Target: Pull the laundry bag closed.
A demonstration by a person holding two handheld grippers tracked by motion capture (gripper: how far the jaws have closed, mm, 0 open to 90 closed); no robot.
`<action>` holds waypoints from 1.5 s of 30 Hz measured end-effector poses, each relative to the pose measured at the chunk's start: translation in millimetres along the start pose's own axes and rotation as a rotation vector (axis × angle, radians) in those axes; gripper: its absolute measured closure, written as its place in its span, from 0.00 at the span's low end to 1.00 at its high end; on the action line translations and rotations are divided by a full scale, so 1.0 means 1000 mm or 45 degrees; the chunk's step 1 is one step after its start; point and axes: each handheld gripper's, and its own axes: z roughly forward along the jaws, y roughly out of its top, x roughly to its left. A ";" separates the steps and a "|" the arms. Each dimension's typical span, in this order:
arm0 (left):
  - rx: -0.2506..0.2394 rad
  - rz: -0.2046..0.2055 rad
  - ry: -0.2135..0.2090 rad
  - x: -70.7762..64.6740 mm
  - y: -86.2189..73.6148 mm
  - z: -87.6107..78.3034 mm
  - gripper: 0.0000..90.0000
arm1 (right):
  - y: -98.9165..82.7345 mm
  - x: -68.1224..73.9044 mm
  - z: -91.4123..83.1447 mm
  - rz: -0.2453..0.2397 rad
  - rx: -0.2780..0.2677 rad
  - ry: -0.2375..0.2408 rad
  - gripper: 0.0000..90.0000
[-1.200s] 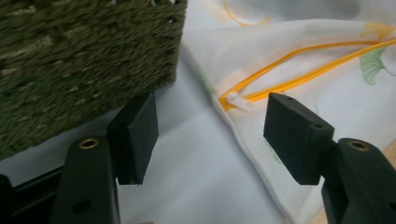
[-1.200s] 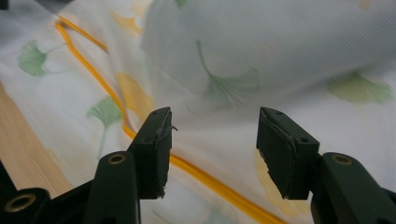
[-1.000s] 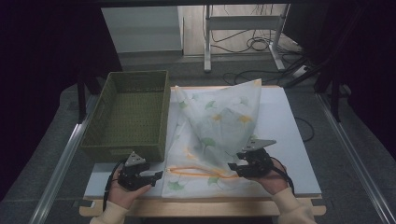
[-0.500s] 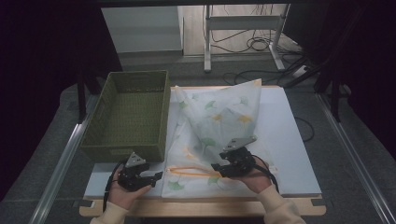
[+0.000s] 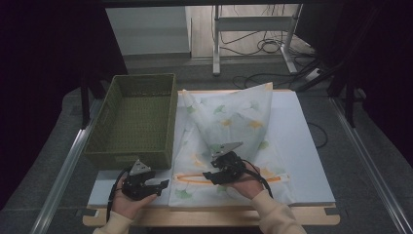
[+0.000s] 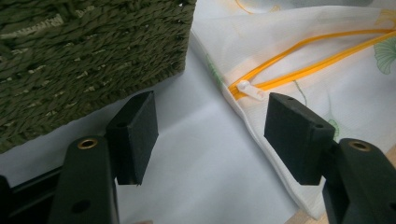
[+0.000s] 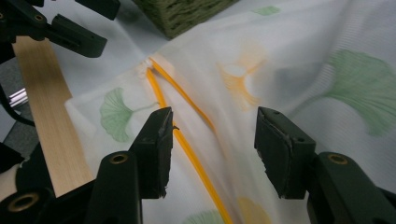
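A white mesh bag (image 5: 234,117) printed with green and orange leaves lies on the white board (image 5: 302,146), its far part folded up into a peak. An orange zipper (image 5: 187,176) runs along its near edge. My right gripper (image 5: 208,176) points left over that zipper, jaws open on either side of the orange line (image 7: 187,144) and nothing pinched. My left gripper (image 5: 163,184) rests on the board just left of the bag's corner, open and empty (image 6: 212,135). The white zipper pull (image 6: 250,89) lies a little ahead of its jaws.
A green woven basket (image 5: 136,117) stands on the left of the board, its near corner (image 6: 84,51) close to my left gripper. A wooden strip (image 7: 42,116) edges the table's front. Cables and a metal stand (image 5: 253,29) are on the floor beyond.
My right hand has slid left along the zipper, from the bag's right part toward the left gripper. The left hand has stayed put.
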 end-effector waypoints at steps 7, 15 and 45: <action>-0.002 -0.010 0.010 0.001 -0.004 -0.003 0.38 | 0.014 0.016 0.024 -0.023 0.038 0.074 0.57; -0.006 -0.014 0.014 0.002 -0.007 -0.005 0.38 | 0.024 0.025 0.050 -0.039 0.066 0.099 0.57; -0.040 0.011 -0.014 0.008 0.005 0.000 0.38 | 0.034 0.047 0.097 -0.074 0.145 0.039 0.67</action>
